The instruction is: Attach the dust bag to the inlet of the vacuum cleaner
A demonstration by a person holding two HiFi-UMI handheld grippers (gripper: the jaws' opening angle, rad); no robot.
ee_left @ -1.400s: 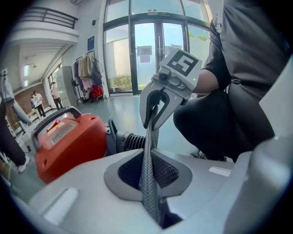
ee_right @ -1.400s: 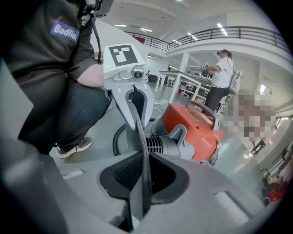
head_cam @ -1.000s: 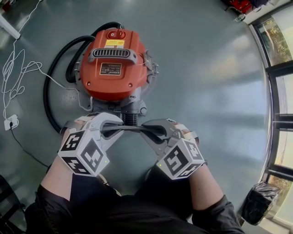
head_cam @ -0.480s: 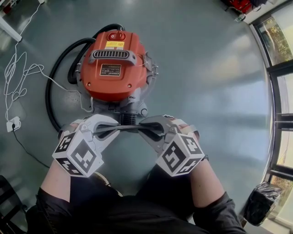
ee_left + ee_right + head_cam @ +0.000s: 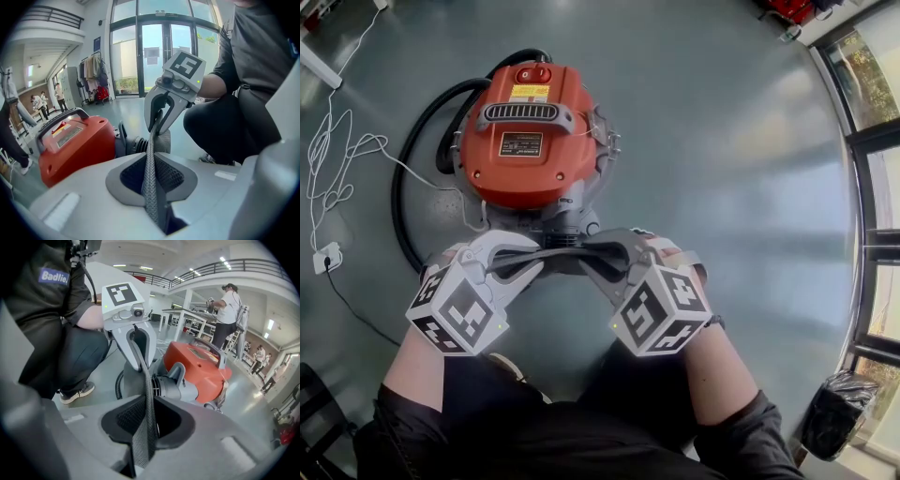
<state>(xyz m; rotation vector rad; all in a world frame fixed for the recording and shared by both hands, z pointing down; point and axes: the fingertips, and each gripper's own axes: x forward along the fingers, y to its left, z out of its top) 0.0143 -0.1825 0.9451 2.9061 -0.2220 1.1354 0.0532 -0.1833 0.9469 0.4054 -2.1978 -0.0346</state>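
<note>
The dust bag [image 5: 553,254] stretches level just before the inlet [image 5: 567,225] of the red vacuum cleaner [image 5: 525,141].

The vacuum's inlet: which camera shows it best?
The right gripper view: the grey ribbed inlet shows side-on beside the dust bag. The left gripper view shows only part behind the bag; the head view mostly hides it.

The head view looks steeply down from above the person onto the floor [image 5: 722,141], with the vacuum cleaner [image 5: 525,141] just ahead; the left gripper view and the right gripper view sit low and very close behind their own jaws, facing each other along the dust bag [image 5: 149,178]; all three views share the vacuum cleaner and that bag.
</note>
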